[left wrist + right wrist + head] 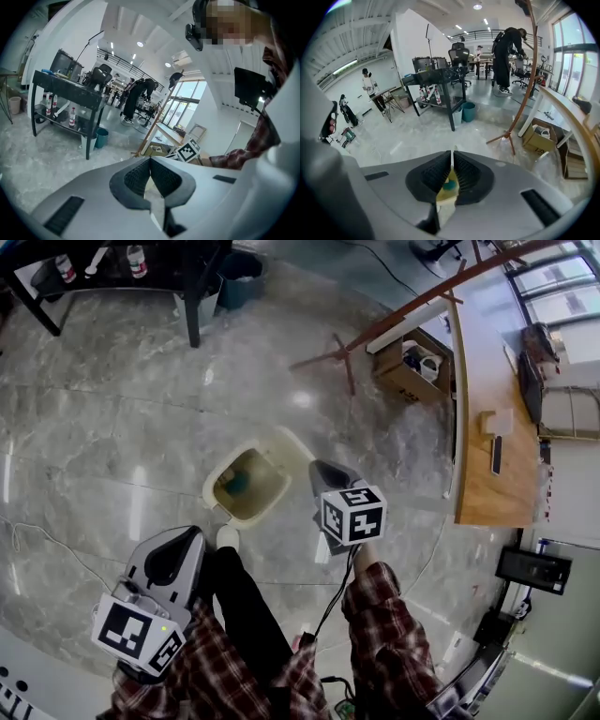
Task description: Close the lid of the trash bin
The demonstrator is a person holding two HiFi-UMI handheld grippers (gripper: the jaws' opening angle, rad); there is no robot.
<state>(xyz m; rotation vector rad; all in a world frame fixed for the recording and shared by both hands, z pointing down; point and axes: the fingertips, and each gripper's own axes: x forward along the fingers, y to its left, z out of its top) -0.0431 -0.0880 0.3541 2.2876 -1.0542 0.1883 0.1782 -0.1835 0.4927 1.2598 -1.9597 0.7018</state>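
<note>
A cream trash bin (246, 487) stands on the floor with its mouth showing and something teal inside. Its lid (294, 446) is tipped up at the bin's far right edge. My right gripper (319, 467) hovers shut just right of the lid, its marker cube nearer me. In the right gripper view the jaws (452, 153) meet, with the bin (449, 186) glimpsed below them. My left gripper (187, 532) is shut and held low at the left, well short of the bin. The left gripper view shows its jaws (150, 160) together with nothing between them.
A black table (192, 296) and a teal bucket (240, 279) stand at the back left. A wooden stand (375, 329), a cardboard box (411, 369) and a long wooden desk (483, 437) lie to the right. My shoe (227, 537) is beside the bin.
</note>
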